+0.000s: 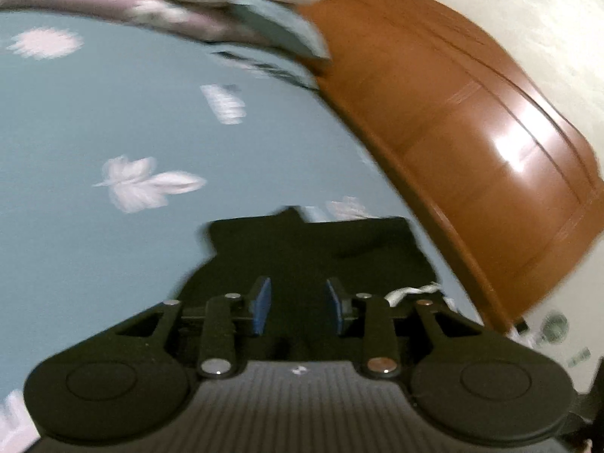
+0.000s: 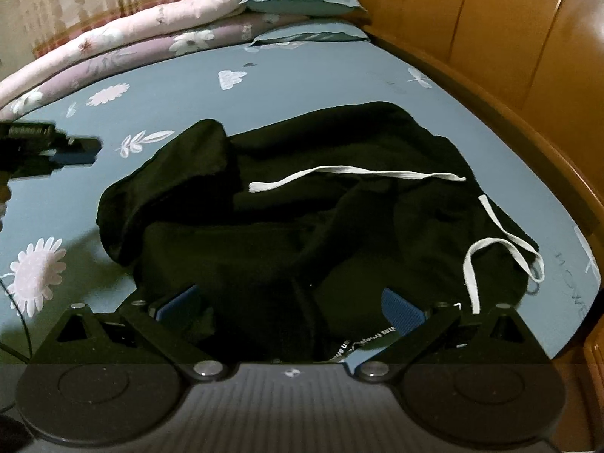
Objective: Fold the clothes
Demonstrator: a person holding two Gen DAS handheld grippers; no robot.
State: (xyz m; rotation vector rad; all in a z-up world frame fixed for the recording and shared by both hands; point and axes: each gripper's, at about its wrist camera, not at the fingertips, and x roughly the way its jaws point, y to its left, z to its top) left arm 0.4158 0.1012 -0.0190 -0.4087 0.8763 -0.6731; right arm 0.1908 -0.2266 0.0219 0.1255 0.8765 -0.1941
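A black garment [image 2: 302, 204] with white drawstrings [image 2: 355, 173] lies crumpled on the blue flowered bed sheet [image 2: 339, 75]. My right gripper [image 2: 288, 305] hangs over its near edge, jaws wide open, with cloth lying between the blue pads [image 2: 400, 311] but not pinched. My left gripper [image 2: 88, 149] enters from the left, over the sheet and clear of the garment's left lobe. In the left wrist view, which is blurred, the left gripper [image 1: 299, 304] stands partly open with nothing between its pads; the black garment [image 1: 313, 249] and a bit of drawstring [image 1: 411, 290] lie just beyond it.
A brown wooden headboard [image 2: 490, 37] runs along the right side of the bed. Folded pink and lilac quilts [image 2: 132, 37] and blue pillows [image 2: 302, 0] are stacked at the far edge. A thin cable [image 2: 15, 324] trails at the left.
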